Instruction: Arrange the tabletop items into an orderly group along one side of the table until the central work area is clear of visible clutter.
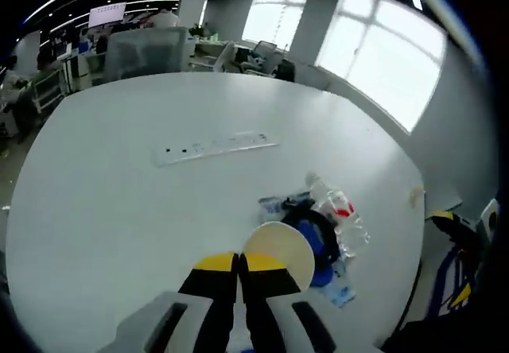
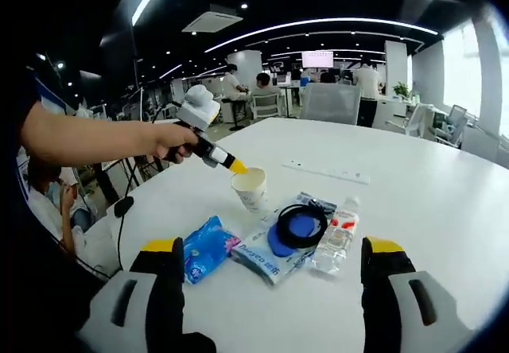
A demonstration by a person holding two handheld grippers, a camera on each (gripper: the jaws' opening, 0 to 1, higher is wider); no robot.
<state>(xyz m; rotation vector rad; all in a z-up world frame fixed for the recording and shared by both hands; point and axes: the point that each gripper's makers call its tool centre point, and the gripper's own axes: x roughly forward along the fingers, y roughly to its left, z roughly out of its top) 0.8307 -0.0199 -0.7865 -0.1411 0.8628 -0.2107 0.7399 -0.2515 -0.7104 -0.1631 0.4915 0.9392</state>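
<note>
Bench (image 2: 445, 202): one, white, rounded, with its middle largely bare.

Paper cup (image 2: 250, 188): one, upright at centre of the right gripper view, rim pinched by the left gripper (image 2: 236, 165), which enters from the left of that frame, held in a person's hand (image 2: 171, 141). In the left gripper view the cup (image 1: 278, 250) sits at lower centre with the yellow-tipped jaws nearly together on its rim; judged to be held this way for carrying it to the cluster of items.

Clustered items, lower centre of the right gripper view, touching or overlapping, apparently gathered as the orderly group:
- blue packet (image 2: 208, 246), one, leftmost;
- flat tissue pack (image 2: 266, 254), one, beneath the cable;
- blue disc (image 2: 293, 230) with a black cable coil (image 2: 304, 222) on top, one each;
- clear plastic bottle (image 2: 338, 238), one, lying on its side, rightmost.

Power strip (image 2: 328, 171): one, white, well apart from the cluster, farther up the frame.

Right gripper (image 2: 270, 261): jaws spread wide at the bottom corners, holding nothing, facing the cluster.
</note>
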